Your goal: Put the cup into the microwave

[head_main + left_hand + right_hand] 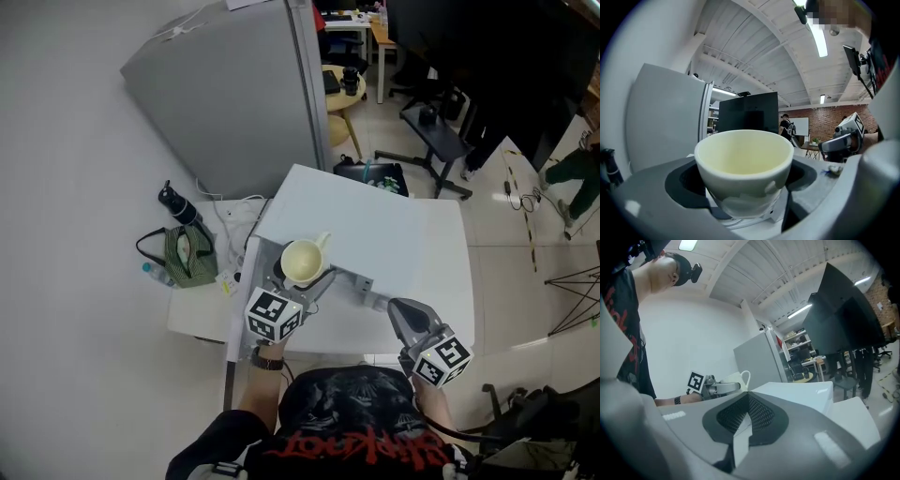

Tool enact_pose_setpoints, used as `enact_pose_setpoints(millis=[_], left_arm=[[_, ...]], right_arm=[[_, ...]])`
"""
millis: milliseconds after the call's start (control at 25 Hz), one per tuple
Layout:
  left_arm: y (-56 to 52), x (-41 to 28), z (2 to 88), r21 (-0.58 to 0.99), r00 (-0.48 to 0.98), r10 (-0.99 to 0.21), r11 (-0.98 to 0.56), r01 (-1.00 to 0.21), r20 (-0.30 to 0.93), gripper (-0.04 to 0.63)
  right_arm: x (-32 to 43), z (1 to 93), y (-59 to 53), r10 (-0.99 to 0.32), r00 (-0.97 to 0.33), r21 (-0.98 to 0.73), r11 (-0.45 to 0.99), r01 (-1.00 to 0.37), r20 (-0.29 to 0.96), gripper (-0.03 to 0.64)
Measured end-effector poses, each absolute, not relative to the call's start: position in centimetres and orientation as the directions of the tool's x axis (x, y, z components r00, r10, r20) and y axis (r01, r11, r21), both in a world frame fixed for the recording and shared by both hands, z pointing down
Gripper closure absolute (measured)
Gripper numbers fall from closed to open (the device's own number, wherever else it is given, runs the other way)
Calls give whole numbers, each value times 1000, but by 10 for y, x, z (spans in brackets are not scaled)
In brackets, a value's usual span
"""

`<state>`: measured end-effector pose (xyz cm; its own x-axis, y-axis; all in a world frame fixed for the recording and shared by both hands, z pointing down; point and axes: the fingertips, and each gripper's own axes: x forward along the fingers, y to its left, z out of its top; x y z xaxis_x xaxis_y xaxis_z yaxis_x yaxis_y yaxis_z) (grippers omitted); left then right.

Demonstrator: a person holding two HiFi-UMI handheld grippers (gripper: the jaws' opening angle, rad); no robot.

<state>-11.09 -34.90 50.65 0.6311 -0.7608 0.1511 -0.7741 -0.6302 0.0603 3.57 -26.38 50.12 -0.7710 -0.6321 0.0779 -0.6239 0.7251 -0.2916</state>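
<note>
— Is the cup (744, 161) in yet?
— No. Our left gripper (306, 279) clasps it, raised over the white microwave's (394, 234) near left corner. Our right gripper (397, 309) is pinched together, empty. We have yet to set it inside.

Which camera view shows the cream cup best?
The left gripper view: the cup fills its middle, between the left gripper's jaws, with the empty inside visible. The head view shows it small, from above, with its handle. The right gripper view shows only its handle and part of its wall, far off.
</note>
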Motion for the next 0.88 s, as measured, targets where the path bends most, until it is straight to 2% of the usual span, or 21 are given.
enact_pose_setpoints(millis=[320,880], left_arm=[[-317,-130,535,145,609,-777,-592,-793,156,140],[-302,-139,616,228,573,-771,-527,-819,278,140]], right_arm=[[15,499,-266,-591,-804,-288,760,-583,68,617],[7,492,-272,-604,-796,-279,758,-590,41,617]])
